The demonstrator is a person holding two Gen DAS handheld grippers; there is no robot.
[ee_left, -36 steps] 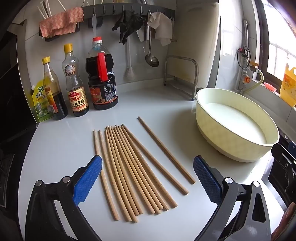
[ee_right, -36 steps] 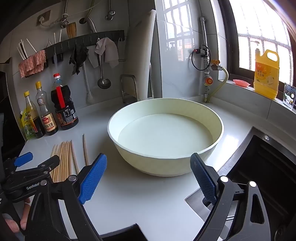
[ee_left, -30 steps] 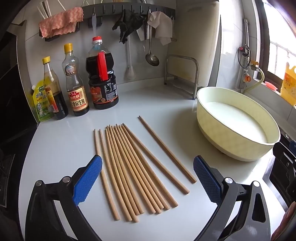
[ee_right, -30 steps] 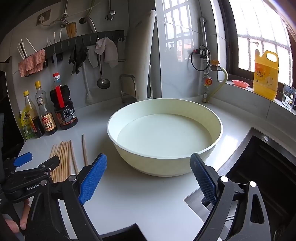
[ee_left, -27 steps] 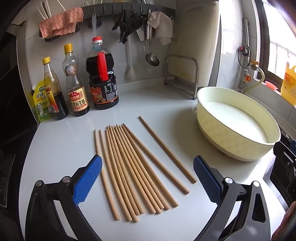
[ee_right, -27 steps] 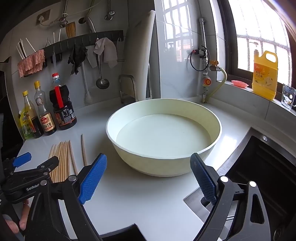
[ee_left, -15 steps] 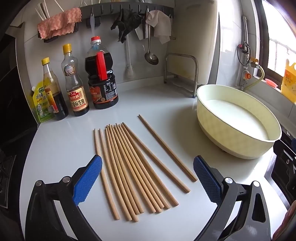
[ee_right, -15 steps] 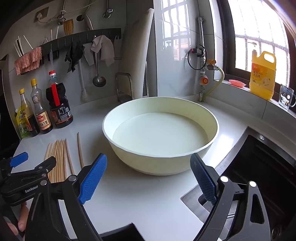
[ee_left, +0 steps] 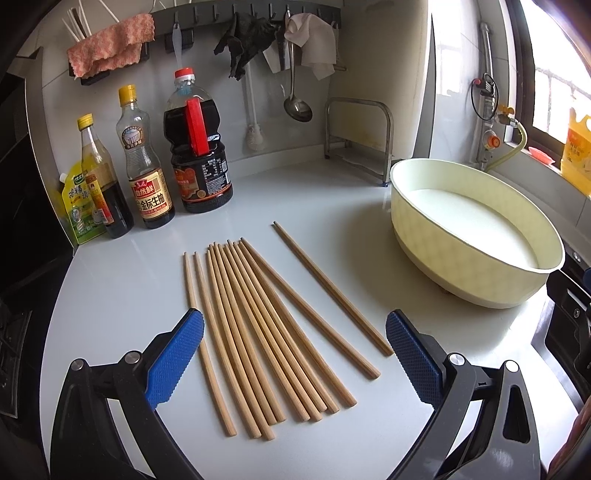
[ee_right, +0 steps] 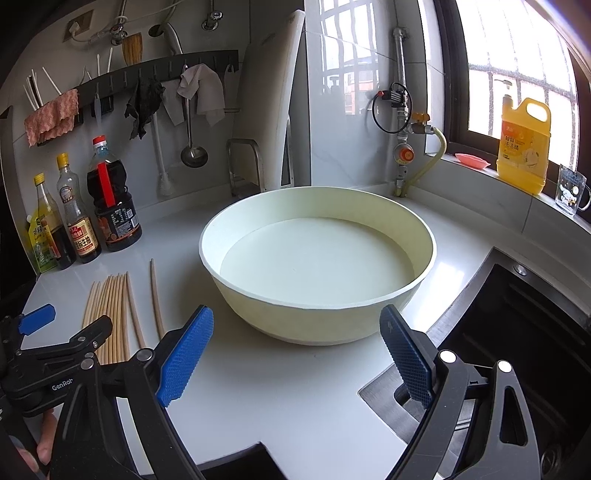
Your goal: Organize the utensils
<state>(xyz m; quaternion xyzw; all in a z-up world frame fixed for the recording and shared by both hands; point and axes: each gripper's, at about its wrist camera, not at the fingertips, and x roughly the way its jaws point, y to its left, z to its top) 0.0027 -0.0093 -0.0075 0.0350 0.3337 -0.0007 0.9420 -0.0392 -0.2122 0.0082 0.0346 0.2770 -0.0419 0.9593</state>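
- Left gripper (ee_left: 294,349): both blue-padded fingers (ee_left: 173,363) are spread wide and hold nothing. The gripper hangs over the near ends of the chopsticks without touching them.
- Right gripper (ee_right: 296,356): fingers spread wide, nothing between the pads (ee_right: 184,356). It hangs over bare countertop just in front of the basin.
- Chopsticks (ee_left: 258,325): a group of wooden sticks lies flat on the white countertop (ee_left: 118,288), toward its left side. Most lie close together and fan out slightly toward the near edge; their far ends point toward the bottles at the back.
- Single chopstick (ee_left: 332,288): lies apart from the fan, on its right side, at a similar angle, between the fan and the basin.
- Basin (ee_left: 461,269): a large cream-coloured round basin stands on the countertop to the right of the chopsticks. It appears to hold pale liquid. In the right wrist view the same basin (ee_right: 317,310) sits directly ahead of the right gripper.
- Bottles (ee_left: 199,147): three sauce bottles and a green pouch stand in a row at the back left edge of the countertop, against the wall.
- Wall rail (ee_left: 207,14): carries cloths and a hanging ladle (ee_left: 297,107) above the back edge.
- Sink (ee_right: 517,332): a dark recessed sink adjoins the right edge of the countertop.
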